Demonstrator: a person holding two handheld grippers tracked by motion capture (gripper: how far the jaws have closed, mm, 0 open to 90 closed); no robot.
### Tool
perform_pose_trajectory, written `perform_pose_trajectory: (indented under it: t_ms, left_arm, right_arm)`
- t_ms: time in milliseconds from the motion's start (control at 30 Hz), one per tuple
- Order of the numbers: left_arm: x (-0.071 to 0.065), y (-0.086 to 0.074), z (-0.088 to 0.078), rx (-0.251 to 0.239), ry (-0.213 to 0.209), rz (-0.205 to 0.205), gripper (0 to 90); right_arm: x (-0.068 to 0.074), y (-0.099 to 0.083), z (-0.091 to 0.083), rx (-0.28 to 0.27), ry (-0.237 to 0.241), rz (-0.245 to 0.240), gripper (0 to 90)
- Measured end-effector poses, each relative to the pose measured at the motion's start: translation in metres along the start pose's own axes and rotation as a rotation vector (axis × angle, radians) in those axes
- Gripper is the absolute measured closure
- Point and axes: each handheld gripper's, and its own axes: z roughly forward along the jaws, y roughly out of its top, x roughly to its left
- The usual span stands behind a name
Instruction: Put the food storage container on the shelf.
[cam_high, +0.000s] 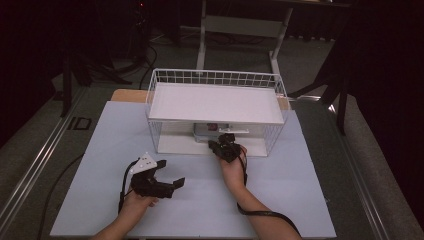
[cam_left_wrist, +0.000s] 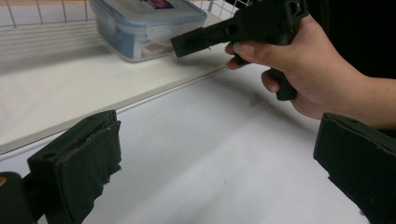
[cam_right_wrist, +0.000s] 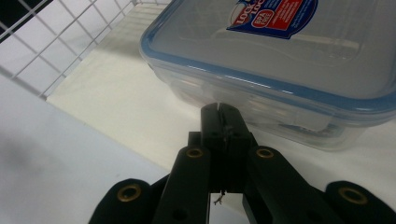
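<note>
Black padded jaws of the left gripper (cam_high: 170, 184) stand wide apart with nothing between them, low over the pale blue table sheet (cam_high: 280, 200), the person's left hand (cam_high: 136, 200) holding it still near the front edge. Ahead, the right gripper (cam_right_wrist: 219, 108) has its two black jaws pressed flat together, empty, their tip touching or just short of the side wall of the clear plastic lidded box with a blue seal and a red-and-blue label (cam_right_wrist: 280, 60). That box sits on the white floor board of the white wire basket (cam_high: 156, 95), under its upper white shelf board (cam_high: 215, 102), near the open front. By my reading, the step in hand is a closed-jaw nudge on the box; next, a steady level push or a reopening to grasp the rim. The right hand (cam_left_wrist: 299, 65) reaches forward, wrist straight, forearm stretched across the sheet.
</note>
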Motion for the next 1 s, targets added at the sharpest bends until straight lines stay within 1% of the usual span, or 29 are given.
perform_pose_trajectory:
  t_ms: [33, 67, 100, 200, 233, 267, 300, 433, 500, 533, 700, 733, 767, 833, 900, 967, 1000]
  left_arm:
    - [0.0, 0.0, 0.0, -0.002, 0.0, -0.003, 1.7]
    - [0.001, 0.0, 0.0, -0.001, 0.001, -0.003, 1.7]
    - [0.001, 0.0, -0.001, -0.001, 0.002, -0.003, 1.7]
    - [0.001, 0.0, -0.001, -0.001, 0.008, -0.004, 1.7]
    - [0.001, -0.001, -0.001, -0.005, 0.009, -0.005, 1.7]
    - [0.001, -0.001, -0.002, -0.006, 0.008, -0.009, 1.7]
    - [0.001, -0.001, -0.002, -0.007, 0.007, -0.011, 1.7]
    - [0.002, -0.001, -0.002, -0.006, 0.004, -0.01, 1.7]
    - [0.002, -0.001, -0.002, 0.001, 0.002, -0.011, 1.7]
    - [0.002, -0.001, -0.002, -0.002, 0.002, -0.014, 1.7]
    - [0.001, -0.001, -0.002, -0.001, 0.001, -0.004, 1.7]
    - [0.001, -0.001, -0.002, -0.001, 0.002, -0.001, 1.7]
    - [0.001, -0.001, -0.001, 0.001, 0.002, -0.002, 1.7]
    - [0.001, -0.001, -0.001, 0.001, 0.002, -0.002, 1.7]
    - [0.001, -0.001, -0.001, 0.001, 0.0, -0.002, 1.7]
    - [0.001, -0.001, -0.001, 0.0, 0.001, 0.003, 1.7]
    - [0.0, -0.001, -0.001, 0.002, 0.001, 0.005, 1.7]
  right_arm:
    - [0.0, 0.001, 0.0, 0.006, 0.004, 0.014, 89.9]
    - [0.0, 0.002, 0.001, 0.007, -0.004, 0.027, 89.9]
    - [-0.002, 0.004, 0.003, -0.002, -0.01, 0.029, 89.9]
    - [-0.004, 0.005, 0.004, -0.002, -0.012, 0.032, 89.8]
    - [-0.002, 0.005, 0.004, 0.018, -0.015, 0.067, 89.9]
    - [-0.005, 0.006, 0.005, -0.002, -0.025, 0.03, 89.9]
    - [-0.008, 0.007, 0.005, -0.014, -0.024, 0.045, 89.9]
    - [-0.011, 0.007, 0.006, -0.017, -0.018, 0.063, 89.9]
    - [-0.008, 0.007, 0.009, -0.014, -0.02, 0.043, 89.9]
    - [-0.007, 0.007, 0.01, -0.013, -0.02, 0.043, 89.9]
    - [-0.003, 0.008, 0.012, -0.014, -0.016, 0.034, 89.8]
    - [-0.001, 0.008, 0.011, -0.007, -0.008, 0.059, 89.8]
    - [-0.003, 0.007, 0.011, -0.025, -0.013, 0.043, 89.8]
    - [-0.002, 0.006, 0.008, -0.03, 0.002, 0.06, 89.4]
    - [0.004, 0.003, 0.003, -0.022, 0.018, 0.072, 88.2]
    - [0.006, 0.0, 0.002, -0.044, 0.027, 0.012, 85.3]
    - [0.009, -0.001, 0.0, -0.049, 0.029, -0.005, 83.4]
